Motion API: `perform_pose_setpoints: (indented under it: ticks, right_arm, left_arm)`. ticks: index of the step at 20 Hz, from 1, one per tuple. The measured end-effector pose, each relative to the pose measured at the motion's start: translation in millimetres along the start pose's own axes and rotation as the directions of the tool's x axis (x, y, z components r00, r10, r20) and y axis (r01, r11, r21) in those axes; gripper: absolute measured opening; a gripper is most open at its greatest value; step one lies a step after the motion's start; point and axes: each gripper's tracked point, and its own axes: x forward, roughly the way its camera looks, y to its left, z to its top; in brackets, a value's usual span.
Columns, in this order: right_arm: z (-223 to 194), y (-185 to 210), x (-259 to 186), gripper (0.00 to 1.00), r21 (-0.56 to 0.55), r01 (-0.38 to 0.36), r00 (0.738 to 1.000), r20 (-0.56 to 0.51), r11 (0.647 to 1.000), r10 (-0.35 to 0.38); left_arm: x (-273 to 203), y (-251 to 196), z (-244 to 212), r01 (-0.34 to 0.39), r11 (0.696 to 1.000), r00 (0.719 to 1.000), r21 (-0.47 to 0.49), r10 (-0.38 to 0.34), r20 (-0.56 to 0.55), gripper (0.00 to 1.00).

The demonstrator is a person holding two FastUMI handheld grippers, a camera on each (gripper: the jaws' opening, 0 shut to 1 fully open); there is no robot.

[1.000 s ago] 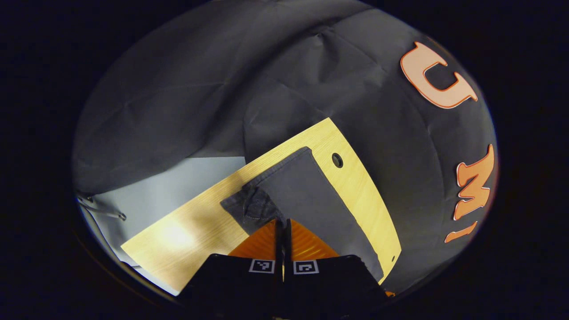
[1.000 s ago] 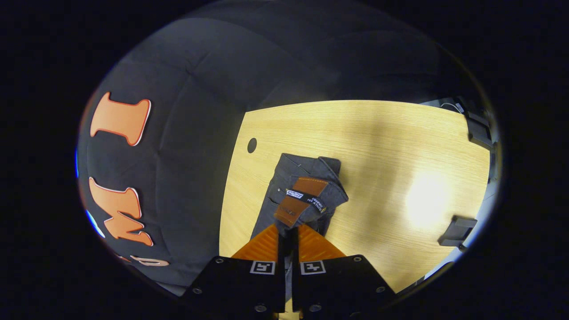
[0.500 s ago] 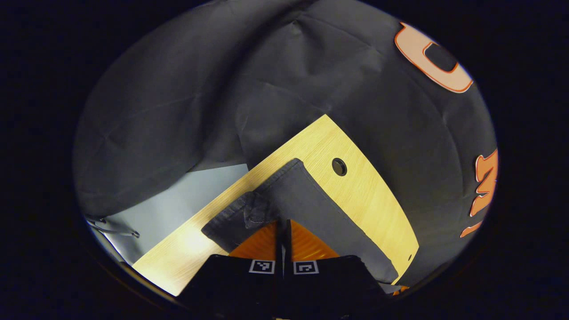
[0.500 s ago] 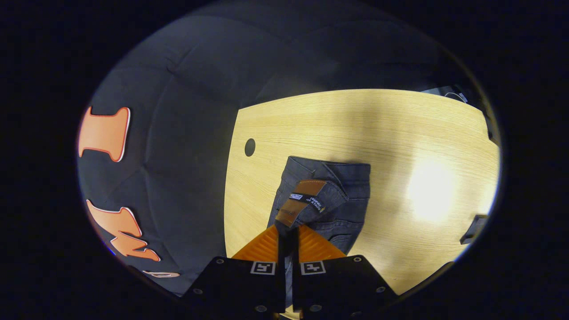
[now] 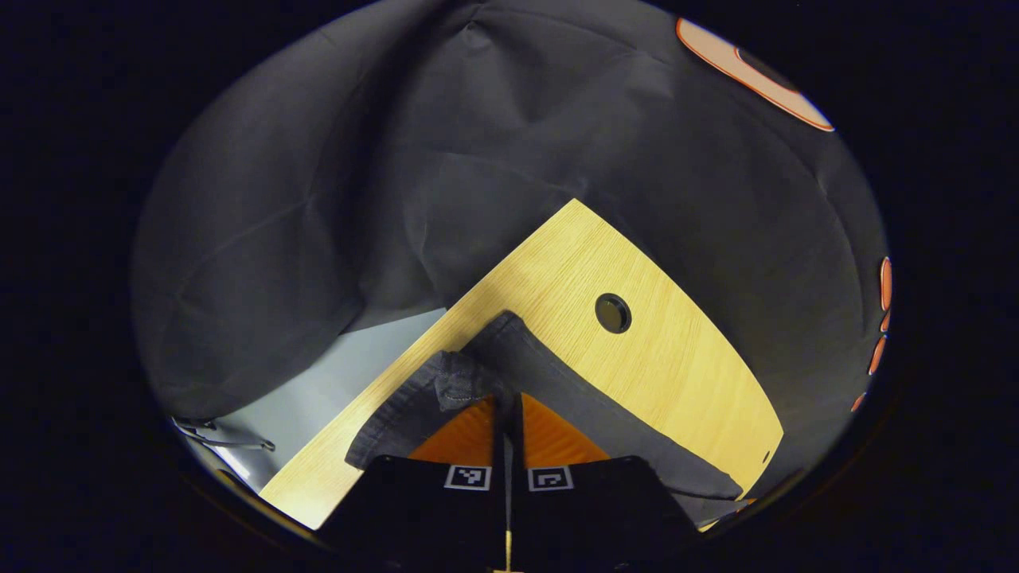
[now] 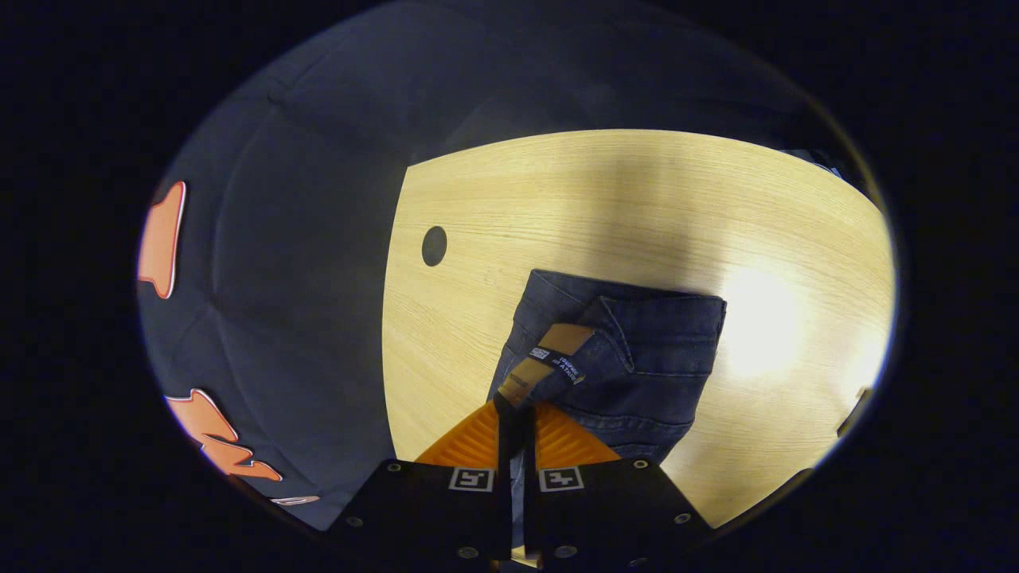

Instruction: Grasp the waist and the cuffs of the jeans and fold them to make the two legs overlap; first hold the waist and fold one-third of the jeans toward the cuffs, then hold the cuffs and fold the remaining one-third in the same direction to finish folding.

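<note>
The dark denim jeans (image 5: 557,382) lie along the light wooden table (image 5: 677,358), and their near end is lifted. My left gripper (image 5: 504,402) is shut on a bunched fold of that denim, and cloth hangs to the left of its orange fingers (image 5: 470,434). In the right gripper view the jeans' waist (image 6: 637,358) is raised, with its brown leather patch (image 6: 549,358) facing the camera. My right gripper (image 6: 516,407) is shut on the waistband just below that patch. The jeans under both grippers are hidden.
A round cable hole (image 5: 612,312) pierces the table (image 6: 605,207) close to the jeans' far edge. Black cloth walls stand round the table's edges. Grey floor (image 5: 318,390) with a cable shows past the table's left side. Bright lamp glare (image 6: 756,334) lies on the wood.
Both grippers have carried the held denim along the jeans. In the right gripper view the waist has spread wider and the patch has tilted edge-on. In the left gripper view less of the jeans shows.
</note>
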Motion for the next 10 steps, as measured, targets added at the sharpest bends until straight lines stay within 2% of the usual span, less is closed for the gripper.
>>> perform_pose_setpoints:
  ticks: [1,2,3,5,6,7,8,9,10]
  right_arm:
    - [0,2,-1,0.06,-0.022,0.007,1.000,-0.011,1.000,-0.007]
    - [-1,2,-2,0.07,-0.031,0.013,1.000,-0.016,0.999,-0.013]
    - [0,8,-5,0.07,-0.033,0.000,1.000,-0.013,0.999,0.000]
    - [8,23,-13,0.18,-0.035,-0.064,0.998,0.021,0.997,0.064]
    - [12,32,-16,0.27,-0.039,-0.102,0.994,0.043,0.994,0.104]
    - [18,40,-22,0.22,-0.052,-0.133,0.988,0.074,0.990,0.137]
    - [21,39,-30,0.40,-0.075,-0.142,0.984,0.095,0.987,0.149]
    - [22,35,-35,0.46,-0.108,-0.137,0.983,0.108,0.985,0.148]
    - [20,28,-40,0.51,-0.148,-0.118,0.984,0.116,0.982,0.136]
  left_arm:
    - [-7,0,-1,-0.003,1.000,1.000,0.006,0.003,-0.004,0.14]
    - [-11,-1,-1,-0.006,1.000,1.000,0.005,0.006,-0.001,0.12]
    - [-17,-3,3,-0.005,1.000,1.000,0.001,0.005,0.020,0.19]
    - [-31,-2,24,-0.015,0.999,0.994,0.029,0.011,0.109,0.50]
    - [-40,-6,31,-0.003,0.999,0.990,0.045,-0.004,0.144,0.66]
    - [-42,-9,36,0.009,0.998,0.986,0.061,-0.019,0.166,0.81]
    - [-47,-17,39,0.030,0.996,0.981,0.089,-0.046,0.190,0.81]
    - [-52,-21,39,0.031,0.991,0.975,0.128,-0.058,0.215,0.92]
    - [-56,-25,42,0.030,0.984,0.966,0.176,-0.074,0.248,0.95]
